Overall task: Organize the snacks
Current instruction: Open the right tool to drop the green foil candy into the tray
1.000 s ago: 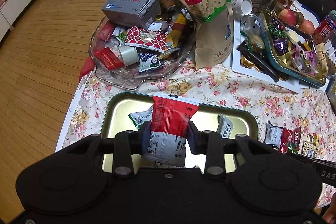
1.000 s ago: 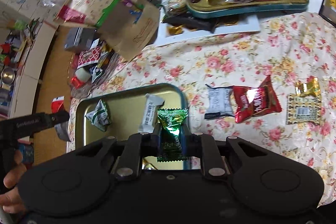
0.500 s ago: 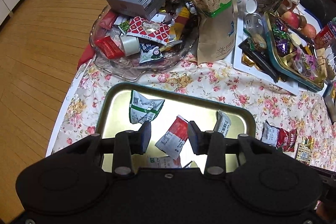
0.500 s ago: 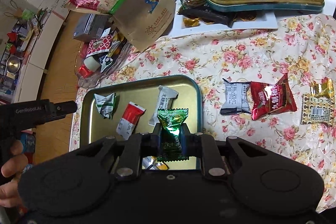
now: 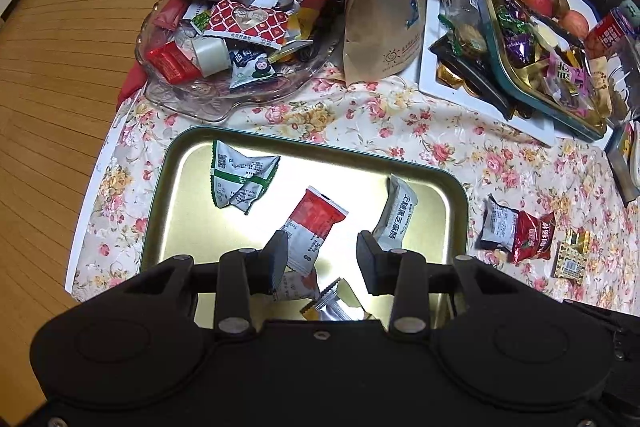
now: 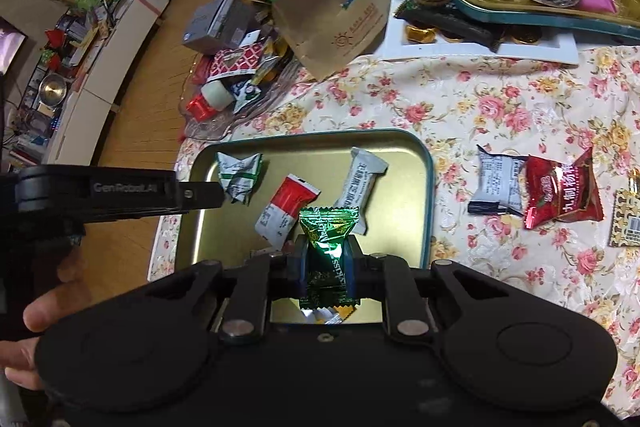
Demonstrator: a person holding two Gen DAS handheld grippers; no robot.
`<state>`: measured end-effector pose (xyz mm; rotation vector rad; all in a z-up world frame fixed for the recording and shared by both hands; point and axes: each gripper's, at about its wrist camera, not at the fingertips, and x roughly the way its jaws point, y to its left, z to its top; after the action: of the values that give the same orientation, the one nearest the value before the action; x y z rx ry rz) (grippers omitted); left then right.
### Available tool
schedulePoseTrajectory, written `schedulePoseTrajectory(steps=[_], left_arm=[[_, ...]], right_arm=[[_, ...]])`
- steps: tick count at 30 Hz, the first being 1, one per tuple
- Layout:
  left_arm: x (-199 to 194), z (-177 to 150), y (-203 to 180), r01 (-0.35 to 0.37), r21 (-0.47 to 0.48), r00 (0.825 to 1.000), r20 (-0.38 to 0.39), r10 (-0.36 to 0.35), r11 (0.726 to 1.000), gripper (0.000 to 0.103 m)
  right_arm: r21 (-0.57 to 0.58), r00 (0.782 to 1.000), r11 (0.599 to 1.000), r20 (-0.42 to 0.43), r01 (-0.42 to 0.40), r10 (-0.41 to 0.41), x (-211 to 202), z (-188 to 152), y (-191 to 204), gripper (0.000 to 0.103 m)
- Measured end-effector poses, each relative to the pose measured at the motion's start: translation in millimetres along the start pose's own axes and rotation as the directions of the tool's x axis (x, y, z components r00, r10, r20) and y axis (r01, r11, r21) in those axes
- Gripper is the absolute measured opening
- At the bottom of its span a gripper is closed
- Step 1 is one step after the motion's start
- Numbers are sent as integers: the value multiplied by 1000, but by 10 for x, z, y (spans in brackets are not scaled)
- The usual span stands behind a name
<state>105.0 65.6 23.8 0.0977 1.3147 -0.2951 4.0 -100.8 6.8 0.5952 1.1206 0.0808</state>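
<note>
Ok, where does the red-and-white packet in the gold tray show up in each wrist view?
Left wrist: the red-and-white packet lies mid-tray, just beyond the open left hand-held gripper.
Right wrist: the packet lies mid-tray, left of the green candy that the right hand-held gripper holds.
Shared landmark: the gold tray.

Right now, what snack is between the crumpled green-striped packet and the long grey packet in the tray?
The red-and-white packet lies between them, clearest in the right wrist view.
</note>
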Motion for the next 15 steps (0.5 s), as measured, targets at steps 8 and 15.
schedulePoseTrajectory(steps=[8, 15], left_arm=[[25, -10, -20, 1, 5, 1000, -10, -1, 1000, 47], [36, -24, -80, 5, 22, 1000, -16, -5, 1000, 47]], right_arm=[[4, 999, 1000, -22, -23, 23, 19, 24, 46, 35], [11, 998, 1000, -58, 19, -18, 78, 8, 19, 36]])
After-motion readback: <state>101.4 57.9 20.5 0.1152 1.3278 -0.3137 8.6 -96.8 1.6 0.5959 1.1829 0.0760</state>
